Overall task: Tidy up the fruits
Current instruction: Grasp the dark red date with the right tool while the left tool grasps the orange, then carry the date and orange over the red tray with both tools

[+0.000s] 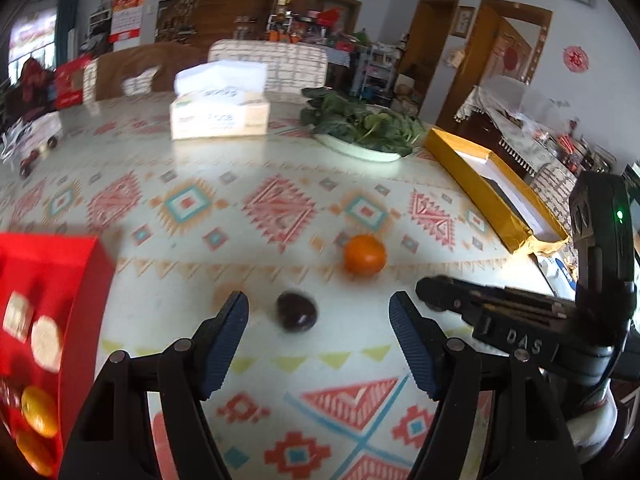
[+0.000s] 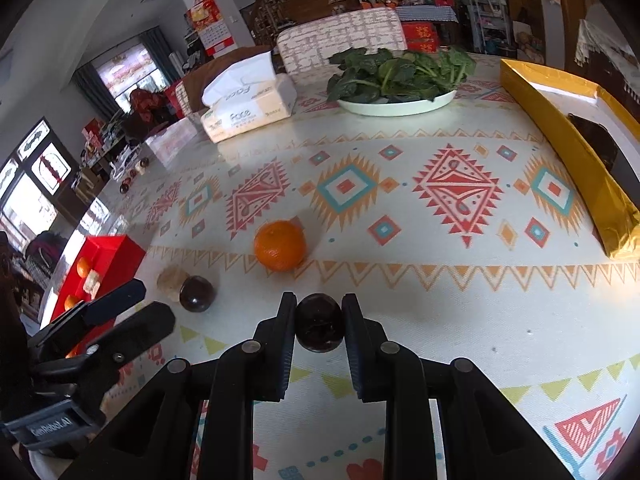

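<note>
Daylight pours in from the windows [image 2: 36, 184] on the far left, blown out to white, and lays a glossy sheen across the tablecloth [image 2: 400, 240] near the tissue box [image 2: 248, 108]. The room is bright, shadows soft and short under the orange [image 2: 280, 245]. The left wrist view is smeared with motion blur, worst on the red box [image 1: 52, 292]. The right wrist view is sharper. Both bend hard at the edges, with black corners.

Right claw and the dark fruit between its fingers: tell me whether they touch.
Touching. The right wrist view shows the right claw shut on the dark fruit, both fingers pressed against its sides with no gap.
</note>
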Tool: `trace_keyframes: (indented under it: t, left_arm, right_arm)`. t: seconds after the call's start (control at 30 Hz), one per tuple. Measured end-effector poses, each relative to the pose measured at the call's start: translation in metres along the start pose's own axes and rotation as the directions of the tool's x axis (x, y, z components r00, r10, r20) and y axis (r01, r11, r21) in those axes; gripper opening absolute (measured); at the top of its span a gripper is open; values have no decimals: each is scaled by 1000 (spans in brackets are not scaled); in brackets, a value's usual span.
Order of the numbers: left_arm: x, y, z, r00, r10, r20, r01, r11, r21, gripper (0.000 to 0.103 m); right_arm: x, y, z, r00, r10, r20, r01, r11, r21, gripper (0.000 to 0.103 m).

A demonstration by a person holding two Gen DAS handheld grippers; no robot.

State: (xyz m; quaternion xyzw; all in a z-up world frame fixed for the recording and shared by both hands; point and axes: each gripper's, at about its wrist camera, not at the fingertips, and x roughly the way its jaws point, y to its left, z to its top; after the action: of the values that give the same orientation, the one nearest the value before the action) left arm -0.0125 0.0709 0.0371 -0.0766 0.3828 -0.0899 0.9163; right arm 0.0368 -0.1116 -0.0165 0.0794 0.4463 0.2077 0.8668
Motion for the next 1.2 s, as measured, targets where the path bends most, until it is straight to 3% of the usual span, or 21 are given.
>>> trace_keyframes:
  t: [0.33,0.47,0.5,0.57,0.67,0.73,0.93,1.2]
  left_arm:
    - [54,-31,27,996,-42,-83,48,997,67,73]
    - [70,-46,26,993,-35,-112,47,993,109,72]
    - [73,-48,26,993,-31,-116,44,992,115,72]
    - [79,-51,26,991,-11,-133,28,992,127,59]
    - [80,-49,25,991,26,-128,-9,991,134,40]
    - [78,-44,26,991,25,-129,-10,993,118,34]
    - [68,-40,20,993,15,-121,-4,996,93,34]
    - [28,-33,13,998,-27,-61,28,999,27,33]
  right_arm:
    - [-19,-35,8,998,-22,53,14,989,150,26]
    - [-24,-51,12,998,16,68,-31,975,219,26]
    - [-24,-56,12,997,39,72,-55,969,242,26]
    - [-24,-68,12,992,95,78,-114,947,301,26]
    - [-21,-82,11,980,178,83,-197,907,373,26]
    - [-18,-85,10,972,218,83,-233,885,403,26]
    - [-18,-79,11,973,213,84,-229,893,388,26]
    - [-17,-75,13,976,202,85,-219,910,352,26]
